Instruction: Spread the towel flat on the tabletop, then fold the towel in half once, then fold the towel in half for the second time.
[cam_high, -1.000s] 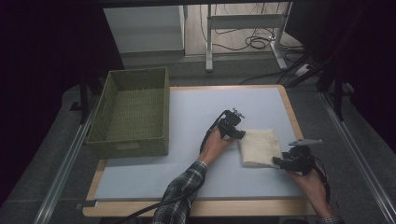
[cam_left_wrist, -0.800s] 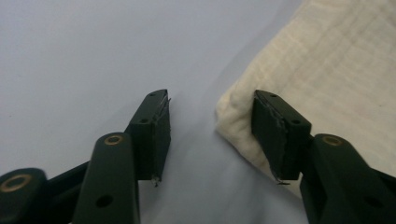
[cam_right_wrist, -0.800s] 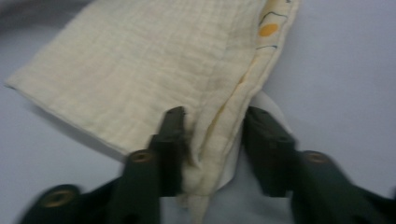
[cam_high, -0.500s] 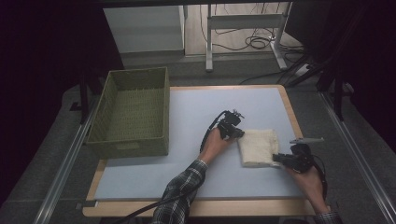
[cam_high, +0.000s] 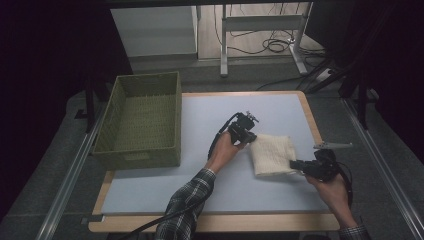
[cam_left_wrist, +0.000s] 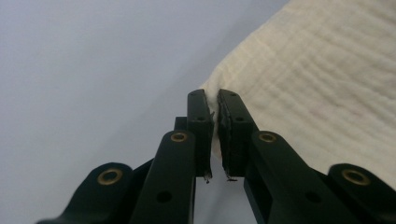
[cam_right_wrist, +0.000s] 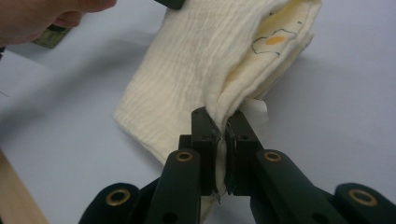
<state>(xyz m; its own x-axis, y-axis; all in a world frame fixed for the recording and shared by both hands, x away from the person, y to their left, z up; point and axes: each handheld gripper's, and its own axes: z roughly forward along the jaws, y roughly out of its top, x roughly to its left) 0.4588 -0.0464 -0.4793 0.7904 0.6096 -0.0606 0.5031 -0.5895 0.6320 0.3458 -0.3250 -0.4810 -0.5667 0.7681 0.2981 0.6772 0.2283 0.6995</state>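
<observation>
High view: both tools (cam_high: 251, 137) (cam_high: 295, 164) pinch cloth (cam_high: 272, 153).

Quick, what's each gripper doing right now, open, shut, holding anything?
Left gripper: shut on a corner of the cream cloth.
Right gripper: shut on the folded edge of the same cloth.

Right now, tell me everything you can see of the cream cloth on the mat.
The cream cloth is a folded, crinkled, gauze-like fabric with fine ribbing. A small orange-and-outline print shows on an inner layer near one edge. It lies on the pale blue mat, right of the woven basket. The left gripper pinches one corner, the right gripper another edge, both shut on it, the cloth pulled up at the fingers.
</observation>
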